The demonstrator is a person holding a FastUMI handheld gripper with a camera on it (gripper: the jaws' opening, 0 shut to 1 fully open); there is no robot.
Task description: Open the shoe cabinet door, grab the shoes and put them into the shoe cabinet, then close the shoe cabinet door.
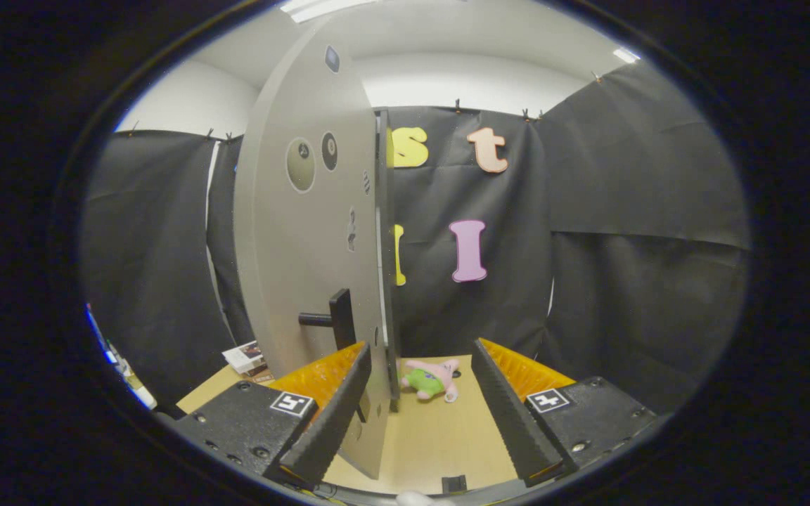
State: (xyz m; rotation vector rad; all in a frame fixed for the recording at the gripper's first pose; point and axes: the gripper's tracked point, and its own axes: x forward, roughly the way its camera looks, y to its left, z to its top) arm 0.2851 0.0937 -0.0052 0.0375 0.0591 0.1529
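Observation:
The grey shoe cabinet door (306, 232) stands swung out and is seen nearly edge-on, with round stickers on its face. Its black handle (335, 320) sticks out to the left, just above my left finger. My gripper (419, 348) is open wide. The door's lower free edge (375, 422) runs down between the fingers, right against the left finger (331, 414) and well apart from the right finger (510, 407). Behind the door, a dark upright edge of the cabinet (385, 267) shows.
A pink and green plush toy (433, 379) lies on the light wooden table (440, 443) just beyond the fingertips. A small booklet (245, 357) lies on the table left of the door. Black cloth walls close the booth behind and on both sides.

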